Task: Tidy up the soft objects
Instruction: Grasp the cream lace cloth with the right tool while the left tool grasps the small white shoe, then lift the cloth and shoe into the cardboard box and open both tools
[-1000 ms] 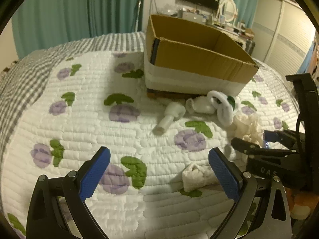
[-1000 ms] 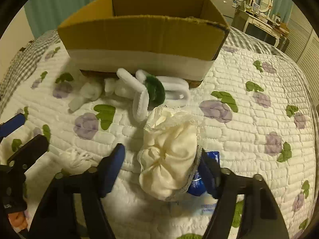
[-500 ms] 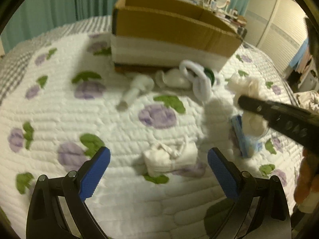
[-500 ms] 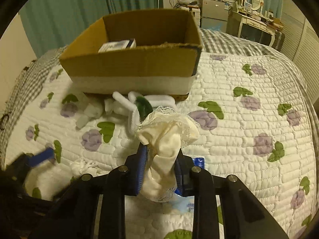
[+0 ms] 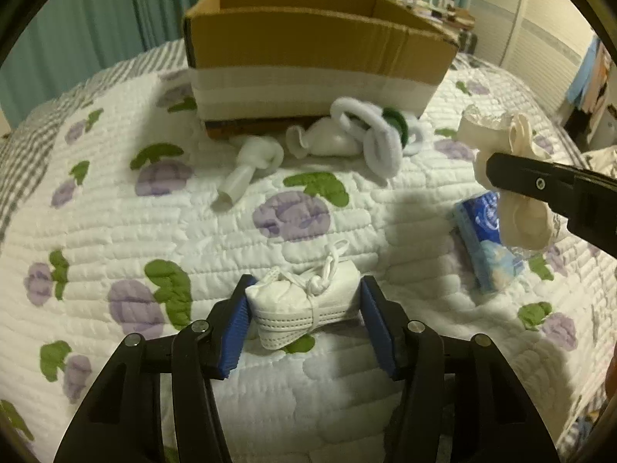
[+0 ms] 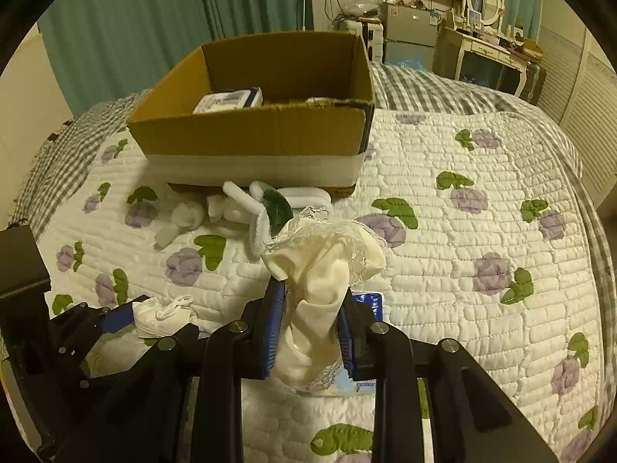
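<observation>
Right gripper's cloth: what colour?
Cream cloth with white lace trim; clearest in the right wrist view.

Floral quilt (image 5: 115, 231), teal curtains (image 6: 135, 31), dresser with mirror (image 6: 486, 38) behind.

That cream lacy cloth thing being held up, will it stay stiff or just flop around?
Probably floppy: the cream lace-trimmed cloth bunches where the right hand-held gripper pinches it, and its lace edge splays loosely above. It likely weighs little, since a pinch alone holds it clear of the quilt. Being thin fabric, it should squash rather than break.
</observation>
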`<state>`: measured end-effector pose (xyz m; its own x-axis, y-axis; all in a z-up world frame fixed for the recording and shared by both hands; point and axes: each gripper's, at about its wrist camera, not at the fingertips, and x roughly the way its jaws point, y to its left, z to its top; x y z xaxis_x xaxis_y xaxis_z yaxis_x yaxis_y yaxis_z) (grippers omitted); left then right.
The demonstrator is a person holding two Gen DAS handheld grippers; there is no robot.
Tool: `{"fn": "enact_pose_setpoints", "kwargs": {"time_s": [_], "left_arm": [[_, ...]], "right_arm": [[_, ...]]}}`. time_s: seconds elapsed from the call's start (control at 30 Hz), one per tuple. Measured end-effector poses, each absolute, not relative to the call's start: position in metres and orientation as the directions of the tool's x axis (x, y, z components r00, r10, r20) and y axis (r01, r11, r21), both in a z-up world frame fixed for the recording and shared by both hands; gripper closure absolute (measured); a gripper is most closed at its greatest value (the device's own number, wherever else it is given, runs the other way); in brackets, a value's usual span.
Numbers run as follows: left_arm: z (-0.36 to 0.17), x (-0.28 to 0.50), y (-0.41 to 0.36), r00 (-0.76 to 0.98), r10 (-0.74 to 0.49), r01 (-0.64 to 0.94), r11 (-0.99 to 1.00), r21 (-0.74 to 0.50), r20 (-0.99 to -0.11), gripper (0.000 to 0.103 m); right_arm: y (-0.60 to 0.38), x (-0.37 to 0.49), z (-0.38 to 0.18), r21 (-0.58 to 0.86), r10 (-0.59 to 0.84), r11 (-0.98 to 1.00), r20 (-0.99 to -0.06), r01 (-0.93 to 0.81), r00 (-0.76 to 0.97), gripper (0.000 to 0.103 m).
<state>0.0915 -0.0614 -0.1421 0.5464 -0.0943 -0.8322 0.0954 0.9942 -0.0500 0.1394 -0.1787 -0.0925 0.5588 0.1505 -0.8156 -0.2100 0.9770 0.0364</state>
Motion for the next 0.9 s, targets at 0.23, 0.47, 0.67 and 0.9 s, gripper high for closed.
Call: {"fn": "enact_pose_setpoints", "kwargs": {"time_s": [0.23,0.47,0.67,0.9], "left_arm": [[-0.112,0.085,-0.058,0.583,-0.125,0.099,0.992,-0.082,-0.803,0.05],[-0.046,0.1,-0.056,0.677,-0.114,0.125,0.991,-0.039,-0.727,0.05],[0.018,0.135,-0.056,0.751,-0.159,0.162,0.985,-0.054,-0.641,0.05],[0.036,0.184,-0.061,0.778,-0.163,0.181,0.983,-0.033,-0.606,0.049]], "right_arm": [[-0.18,0.128,-0.059,0.037,0.174,0.972,-0.78,-0.232,0.602,0.078],[-0.179,0.141,0.001,0.019,0.197,0.965,-0.711,-0.261,0.675,0.078],[-0.175,0.17,0.051,0.003,0.222,0.957,-0.653,-0.291,0.724,0.078],[-0.164,0.229,0.061,0.022,0.256,0.948,-0.645,-0.317,0.72,0.078]]}}
